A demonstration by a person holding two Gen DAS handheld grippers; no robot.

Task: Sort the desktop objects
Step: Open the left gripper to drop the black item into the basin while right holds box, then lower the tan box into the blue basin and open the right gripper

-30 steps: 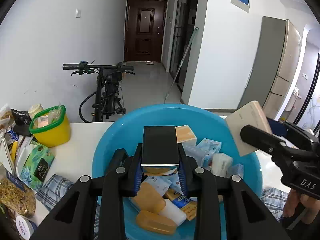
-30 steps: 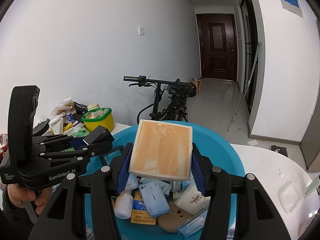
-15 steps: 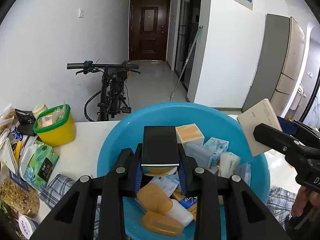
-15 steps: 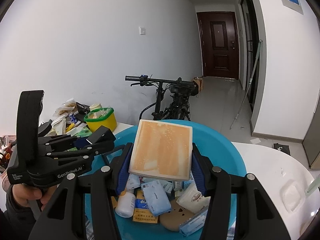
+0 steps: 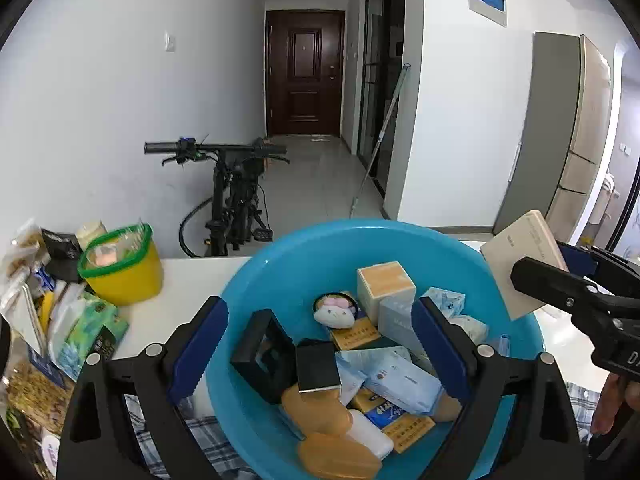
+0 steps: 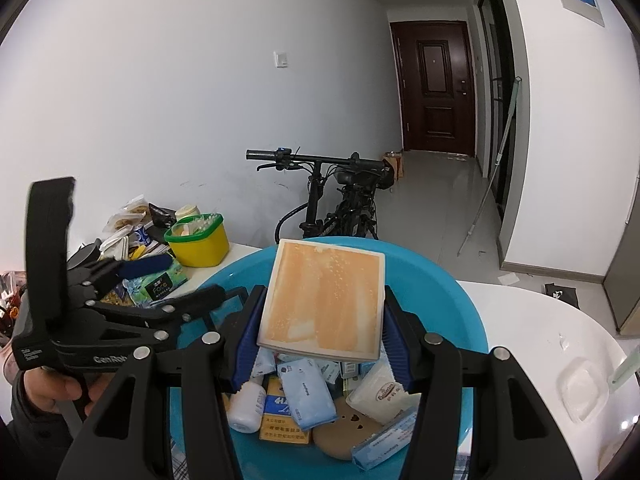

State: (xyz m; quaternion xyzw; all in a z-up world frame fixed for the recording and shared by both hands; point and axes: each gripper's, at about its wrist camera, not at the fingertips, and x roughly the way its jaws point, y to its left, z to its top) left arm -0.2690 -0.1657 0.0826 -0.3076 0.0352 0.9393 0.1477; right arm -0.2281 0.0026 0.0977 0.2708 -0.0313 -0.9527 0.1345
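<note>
- Two grippers hang over the blue basin (image 5: pixel 280 264) on the desk (image 5: pixel 192 276).
- Left gripper (image 5: pixel 320 344): jaws have just been opening and stand apart; the black box (image 5: pixel 318 366) lies in the basin between them, untouched.
- Right gripper (image 6: pixel 316 344) clamps the orange-faced flat box (image 6: pixel 324 300) by its side edges above the basin; it looks stiff, light, smooth-sided.
- Basin is crowded; the freest room looks to be near its far rim.
</note>
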